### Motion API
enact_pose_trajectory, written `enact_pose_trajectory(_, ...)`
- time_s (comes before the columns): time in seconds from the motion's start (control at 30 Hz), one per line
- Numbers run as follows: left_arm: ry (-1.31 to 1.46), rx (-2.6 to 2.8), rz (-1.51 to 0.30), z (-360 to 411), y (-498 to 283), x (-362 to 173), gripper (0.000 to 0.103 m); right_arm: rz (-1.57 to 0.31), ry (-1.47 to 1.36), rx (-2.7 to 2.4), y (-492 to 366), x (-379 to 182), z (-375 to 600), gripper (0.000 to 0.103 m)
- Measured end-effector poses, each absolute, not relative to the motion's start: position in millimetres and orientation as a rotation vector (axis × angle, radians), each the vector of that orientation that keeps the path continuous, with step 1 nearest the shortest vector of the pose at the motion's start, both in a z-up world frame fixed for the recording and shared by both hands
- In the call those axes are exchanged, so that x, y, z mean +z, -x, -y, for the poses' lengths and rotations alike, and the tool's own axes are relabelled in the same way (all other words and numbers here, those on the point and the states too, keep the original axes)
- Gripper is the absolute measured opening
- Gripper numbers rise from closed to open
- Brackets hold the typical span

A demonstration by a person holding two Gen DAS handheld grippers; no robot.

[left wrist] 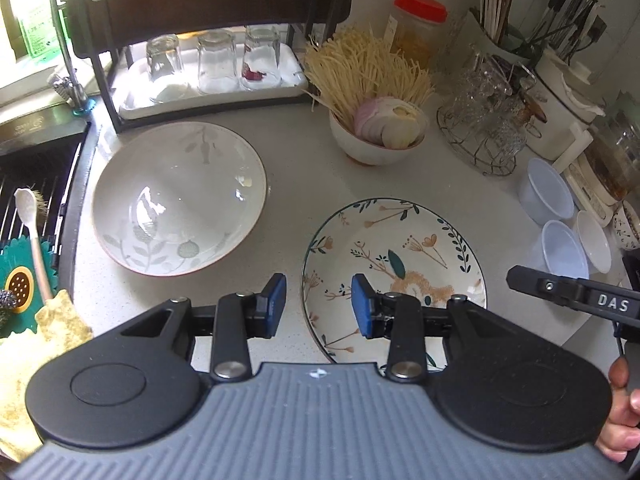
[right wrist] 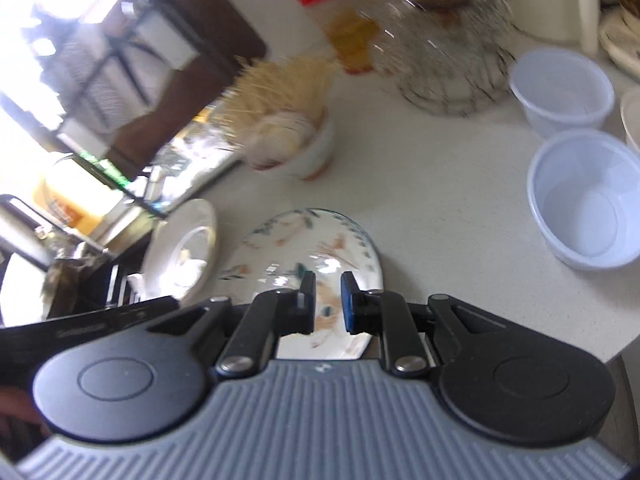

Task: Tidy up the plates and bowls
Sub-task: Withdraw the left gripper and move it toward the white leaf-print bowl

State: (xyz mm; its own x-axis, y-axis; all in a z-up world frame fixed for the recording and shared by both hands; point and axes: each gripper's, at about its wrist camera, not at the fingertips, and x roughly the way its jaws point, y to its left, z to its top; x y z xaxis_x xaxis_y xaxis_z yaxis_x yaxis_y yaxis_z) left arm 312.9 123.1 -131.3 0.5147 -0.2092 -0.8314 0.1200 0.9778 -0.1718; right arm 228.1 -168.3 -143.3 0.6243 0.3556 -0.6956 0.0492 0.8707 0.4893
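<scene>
The floral plate (left wrist: pixel 394 276) lies on the desk (left wrist: pixel 288 152), at four o'clock from the big bowl (left wrist: pixel 178 204); it should be gripped at the rim, since the left tongs (left wrist: pixel 318 306) hang part-open and empty and the right tongs (right wrist: pixel 327 302) nearly closed, holding nothing.

On the pale speckled countertop (left wrist: pixel 288 128), a dark metal rack (left wrist: pixel 100 92) holds a white drip tray (left wrist: pixel 132 68) with three clear drinking glasses (left wrist: pixel 216 62) upside down. Just right of it dry yellow noodles (left wrist: pixel 360 68) fan out above sliced onion (left wrist: pixel 384 120). Behind stands a clear plastic jar with a red lid (left wrist: pixel 418 24), beside a wire basket of cut-glass cups (left wrist: pixel 484 116). A white holder of chopsticks (left wrist: pixel 496 4) sits at the wall. At far left are a chrome tap (left wrist: pixel 60 40) and the dark sink (left wrist: pixel 36 168).
</scene>
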Motion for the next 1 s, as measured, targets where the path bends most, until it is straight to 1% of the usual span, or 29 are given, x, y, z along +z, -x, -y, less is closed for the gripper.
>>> enact_pose_trajectory(0.2, 0.122, -0.17, -0.981, -126.2, -292.0, -105.3, 0.041, -0.817, -0.441, 0.25, -214.2, -109.3, 161.6, 0.017)
enact_pose_trajectory(0.53, 0.148, -0.092, -0.862, -123.5, -268.9, -55.1, 0.041, -0.714, -0.437, 0.403, -216.5, -48.9, 158.9, 0.017)
enact_pose_trajectory(0.7, 0.167, -0.019, -0.816, -123.6, -257.5, -32.1, 0.042, -0.71, -0.419, 0.506, -220.1, -28.5, 156.9, 0.017)
enact_pose_trajectory(0.8, 0.186, 0.018, -0.8, -124.3, -248.0, -23.8, 0.043, -0.692, -0.375, 0.546, -218.0, -19.8, 153.9, 0.017)
enact_pose_trajectory(0.87, 0.196, 0.043, -0.79, -123.6, -242.0, -20.2, 0.046, -0.688, -0.35, 0.569, -216.8, -17.0, 152.5, 0.017)
enact_pose_trajectory(0.93, 0.216, 0.054, -0.777, -123.5, -236.0, -19.2, 0.049, -0.682, -0.331, 0.6, -216.6, -19.0, 152.8, 0.017)
enact_pose_trajectory(1.0, 0.225, 0.088, -0.778, -122.0, -231.8, -20.4, 0.049, -0.702, -0.308, 0.612, -218.8, -22.9, 152.2, 0.017)
